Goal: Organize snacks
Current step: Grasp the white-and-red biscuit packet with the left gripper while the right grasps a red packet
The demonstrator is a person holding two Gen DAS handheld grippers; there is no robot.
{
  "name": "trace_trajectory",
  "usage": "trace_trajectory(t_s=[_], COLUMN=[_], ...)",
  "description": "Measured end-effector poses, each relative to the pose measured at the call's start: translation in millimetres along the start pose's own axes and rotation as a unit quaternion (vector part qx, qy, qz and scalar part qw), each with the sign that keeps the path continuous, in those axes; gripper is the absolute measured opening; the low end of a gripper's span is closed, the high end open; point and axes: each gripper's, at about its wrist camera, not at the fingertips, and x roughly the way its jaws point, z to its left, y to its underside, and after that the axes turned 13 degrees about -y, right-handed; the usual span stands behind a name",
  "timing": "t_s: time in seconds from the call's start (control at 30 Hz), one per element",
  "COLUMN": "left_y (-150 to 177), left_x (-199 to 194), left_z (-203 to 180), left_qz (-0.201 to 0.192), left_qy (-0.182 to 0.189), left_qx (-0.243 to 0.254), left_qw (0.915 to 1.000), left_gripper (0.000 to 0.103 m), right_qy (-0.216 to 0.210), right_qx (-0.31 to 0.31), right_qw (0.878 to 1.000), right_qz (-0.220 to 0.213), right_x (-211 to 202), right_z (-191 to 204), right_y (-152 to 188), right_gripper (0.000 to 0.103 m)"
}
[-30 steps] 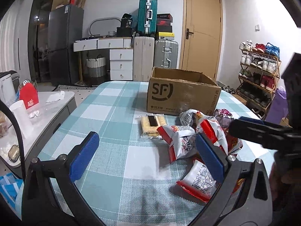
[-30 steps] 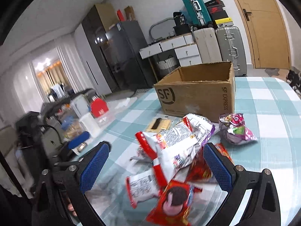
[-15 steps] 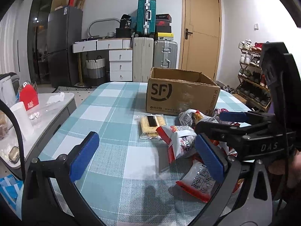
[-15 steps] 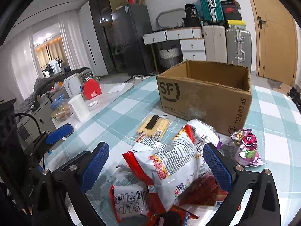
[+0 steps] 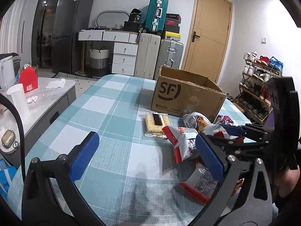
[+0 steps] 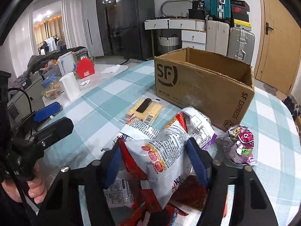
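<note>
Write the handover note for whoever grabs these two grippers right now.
Right gripper: jaws have just been closing and now pinch the white-and-red snack bag on top of the pile, still on the table.
Left gripper: open, empty, over bare tablecloth left of the pile.
Cardboard box: open, behind the pile; no snacks visible inside from here.
Cracker pack lies flat in front of the box; purple packet at its right corner.
Done: nothing boxed that shows.
Left: probably lift this bag into the box, then the rest.

My room is evenly lit from overhead; warm lamps glow by the far curtains (image 6: 47, 28). Soft shadows, sharp focus, strong fisheye bending, black vignetted corners.
</note>
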Motion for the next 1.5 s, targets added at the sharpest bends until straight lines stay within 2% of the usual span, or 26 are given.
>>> trace_trajectory(t_s=[0.13, 0.3, 0.63, 0.93, 1.07, 1.2, 1.33, 1.5], left_y=[0.4, 0.6, 1.0, 0.8, 1.2, 3.3, 8.8, 15.0], left_x=[3.7, 7.6, 10.4, 13.4, 14.7, 13.2, 22.9, 32.1], left_z=[1.4, 2.7, 0.4, -10.9, -19.4, -25.0, -39.8, -59.5], left_qz=[0.005, 0.009, 0.012, 0.01, 0.011, 0.018, 0.068, 0.108], left_qy=[-0.001, -0.004, -0.01, -0.03, -0.027, 0.008, 0.045, 0.08], left_qx=[-0.002, -0.007, -0.003, 0.024, 0.047, 0.054, 0.071, 0.094], left_qw=[1.0, 0.9999, 0.9999, 0.9992, 0.9985, 0.9983, 0.9942, 0.9864], left_gripper=[0.102, 0.102, 0.102, 0.102, 0.102, 0.102, 0.102, 0.102], right_qy=[-0.015, -0.027, -0.069, -0.083, -0.103, -0.114, -0.121, -0.116], right_qx=[0.015, 0.04, 0.136, 0.163, 0.187, 0.195, 0.197, 0.195], right_qw=[1.0, 0.998, 0.983, 0.975, 0.967, 0.963, 0.96, 0.957], right_qz=[-0.015, -0.033, -0.098, -0.126, -0.139, -0.148, -0.16, -0.182], right_x=[-8.0, -19.6, -53.0, -72.5, -78.1, -83.1, -93.0, -118.4], right_z=[-4.8, -10.0, -40.5, -52.7, -61.2, -64.1, -63.2, -61.4], right_y=[0.5, 3.9, 11.4, 22.8, 29.2, 34.2, 37.0, 40.2], right_gripper=[0.051, 0.048, 0.039, 0.032, 0.025, 0.023, 0.022, 0.022])
